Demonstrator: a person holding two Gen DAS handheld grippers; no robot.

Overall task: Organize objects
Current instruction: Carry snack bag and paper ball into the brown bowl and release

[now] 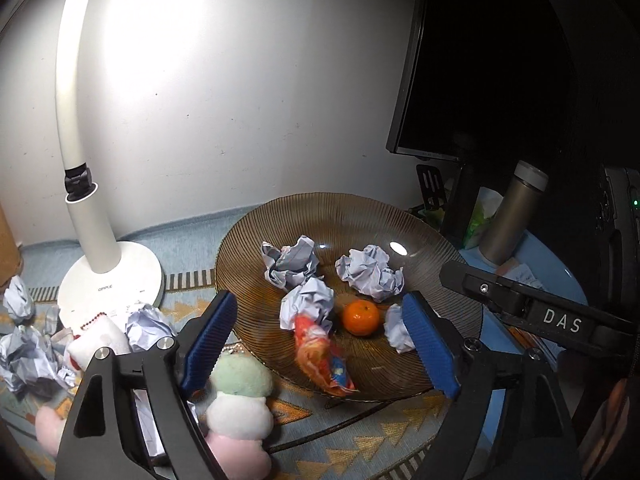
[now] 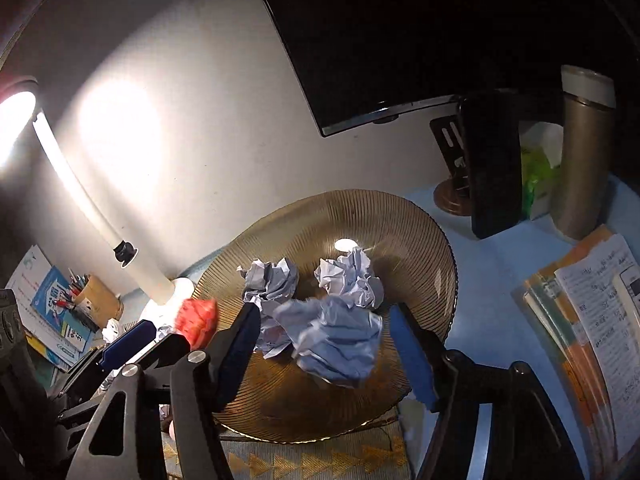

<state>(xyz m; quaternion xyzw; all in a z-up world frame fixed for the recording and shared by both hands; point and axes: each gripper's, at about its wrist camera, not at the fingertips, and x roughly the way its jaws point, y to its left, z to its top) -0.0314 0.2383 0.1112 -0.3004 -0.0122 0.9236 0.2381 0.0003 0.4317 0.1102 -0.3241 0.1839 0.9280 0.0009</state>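
A ribbed amber glass plate [image 1: 280,220] holds several crumpled paper balls [image 1: 370,272], an orange tangerine [image 1: 361,317] and a red-orange snack packet [image 1: 322,354] that looks blurred between the open left gripper's [image 1: 320,334] blue pads. The right gripper [image 2: 324,344] is open above the plate [image 2: 424,232]; a blurred crumpled paper ball [image 2: 336,340] lies between its pads without touching them. The left gripper [image 2: 128,340] and the red packet [image 2: 198,320] show at the left of the right wrist view.
A white desk lamp [image 1: 112,280], more paper balls [image 1: 24,352] and plush toys [image 1: 240,404] lie left of the plate. A monitor [image 1: 460,80], metal bottle [image 1: 508,220] and the right gripper's arm [image 1: 540,308] are right. Books [image 2: 588,320] and a pen cup [image 2: 96,296] flank the plate.
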